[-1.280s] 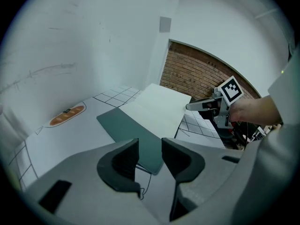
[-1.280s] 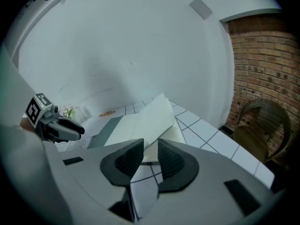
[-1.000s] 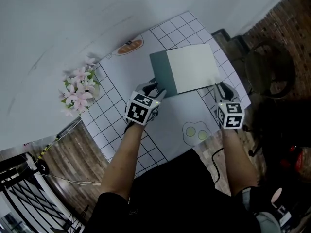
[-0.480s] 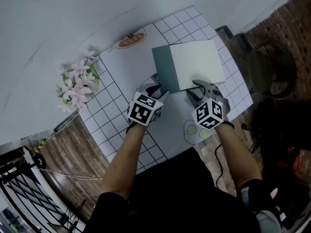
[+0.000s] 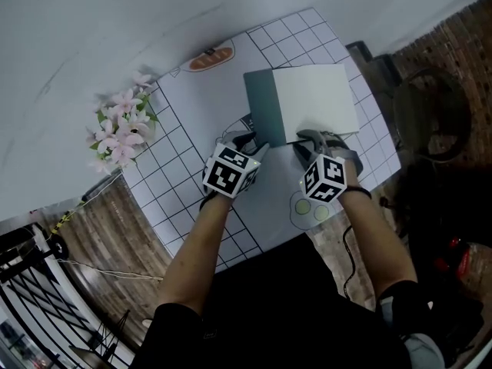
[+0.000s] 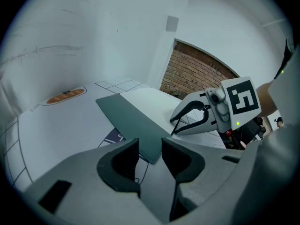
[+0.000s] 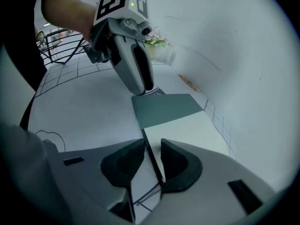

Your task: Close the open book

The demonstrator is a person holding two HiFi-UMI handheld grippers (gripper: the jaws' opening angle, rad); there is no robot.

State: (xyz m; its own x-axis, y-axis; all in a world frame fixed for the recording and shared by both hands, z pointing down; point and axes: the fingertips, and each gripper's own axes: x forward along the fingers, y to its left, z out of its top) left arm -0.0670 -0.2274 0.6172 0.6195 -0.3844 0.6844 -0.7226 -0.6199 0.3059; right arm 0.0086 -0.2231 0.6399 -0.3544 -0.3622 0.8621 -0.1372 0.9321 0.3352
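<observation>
The open book lies on the table, its dark green cover (image 5: 260,106) flat to the left and a white page (image 5: 317,102) to the right. My left gripper (image 5: 250,144) stands open just short of the cover's near corner (image 6: 151,157), with nothing between its jaws. My right gripper (image 5: 317,140) points steeply down at the book's near edge. Its jaws have just been closing. The thin dark edge (image 7: 151,158) runs through the gap between them, and I see no pad pressing on it. The right gripper (image 6: 190,118) also shows in the left gripper view.
Pink flowers (image 5: 119,138) stand at the table's left corner. A bread picture (image 5: 210,58) and a fried-egg picture (image 5: 311,208) are printed on the grid tablecloth (image 5: 173,179). A dark chair (image 5: 430,106) stands by the brick wall, past the table's right edge.
My right gripper moved left along the book's near edge from the right corner toward the middle and rolled over. The left gripper stayed almost where it was.
</observation>
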